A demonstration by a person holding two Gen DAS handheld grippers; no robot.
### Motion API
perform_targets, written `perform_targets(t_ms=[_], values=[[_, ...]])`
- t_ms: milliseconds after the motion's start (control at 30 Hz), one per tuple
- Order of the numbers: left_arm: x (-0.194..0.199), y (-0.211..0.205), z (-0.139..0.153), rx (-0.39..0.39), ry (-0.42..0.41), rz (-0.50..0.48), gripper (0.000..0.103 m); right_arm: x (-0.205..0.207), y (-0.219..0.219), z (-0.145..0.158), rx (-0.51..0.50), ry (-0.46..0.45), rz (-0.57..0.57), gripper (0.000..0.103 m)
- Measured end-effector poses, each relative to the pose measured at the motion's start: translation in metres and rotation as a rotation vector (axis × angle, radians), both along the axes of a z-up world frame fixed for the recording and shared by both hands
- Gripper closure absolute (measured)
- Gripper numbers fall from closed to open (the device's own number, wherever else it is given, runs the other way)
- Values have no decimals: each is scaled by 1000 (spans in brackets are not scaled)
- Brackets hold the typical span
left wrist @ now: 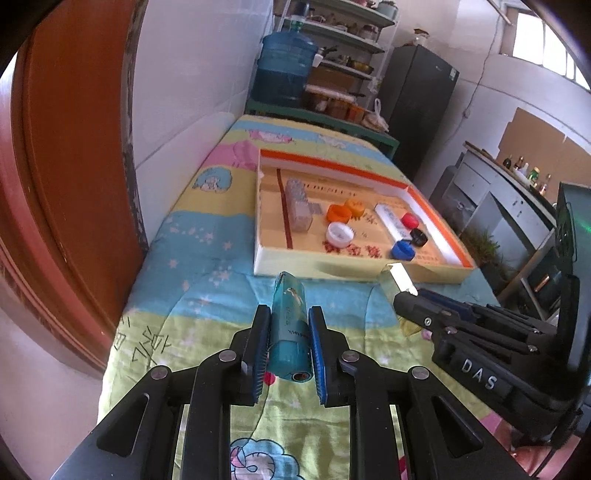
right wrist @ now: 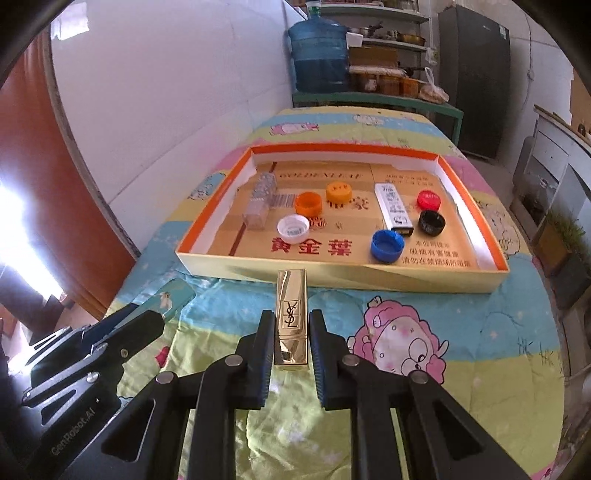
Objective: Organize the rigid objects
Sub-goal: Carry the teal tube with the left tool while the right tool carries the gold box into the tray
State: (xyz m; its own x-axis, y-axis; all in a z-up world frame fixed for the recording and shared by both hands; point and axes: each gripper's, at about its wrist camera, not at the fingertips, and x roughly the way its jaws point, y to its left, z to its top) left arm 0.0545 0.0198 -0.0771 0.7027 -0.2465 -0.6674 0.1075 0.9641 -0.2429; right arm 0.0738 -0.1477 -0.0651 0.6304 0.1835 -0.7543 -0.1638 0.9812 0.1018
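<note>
In tray (right wrist: 207, 258): 6 caps; left gripper (left wrist: 288, 332) clamps teal tube (left wrist: 290, 325), right gripper (right wrist: 290, 332) clamps gold lipstick (right wrist: 291, 317).

A: Where's the tray (right wrist: 207, 258) from my grippers?

B: On the bed (right wrist: 480, 314), just ahead of both. Clear box (right wrist: 260, 201) inside at the left, lighter (right wrist: 393, 208) right of centre, six caps (right wrist: 308, 204) between and around them.

A: Behind the bed?

B: Water jug (right wrist: 319, 55) on a bench (right wrist: 369, 99), shelves (right wrist: 388, 22) behind it, fridge (right wrist: 476, 74) to their right.
</note>
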Motion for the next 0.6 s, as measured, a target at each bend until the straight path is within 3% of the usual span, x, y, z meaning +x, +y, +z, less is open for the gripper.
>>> perform_targets(t_ms=[600], values=[[16, -16, 42, -13, -93, -41, 82, 0, -16, 28, 6, -64, -22, 84]])
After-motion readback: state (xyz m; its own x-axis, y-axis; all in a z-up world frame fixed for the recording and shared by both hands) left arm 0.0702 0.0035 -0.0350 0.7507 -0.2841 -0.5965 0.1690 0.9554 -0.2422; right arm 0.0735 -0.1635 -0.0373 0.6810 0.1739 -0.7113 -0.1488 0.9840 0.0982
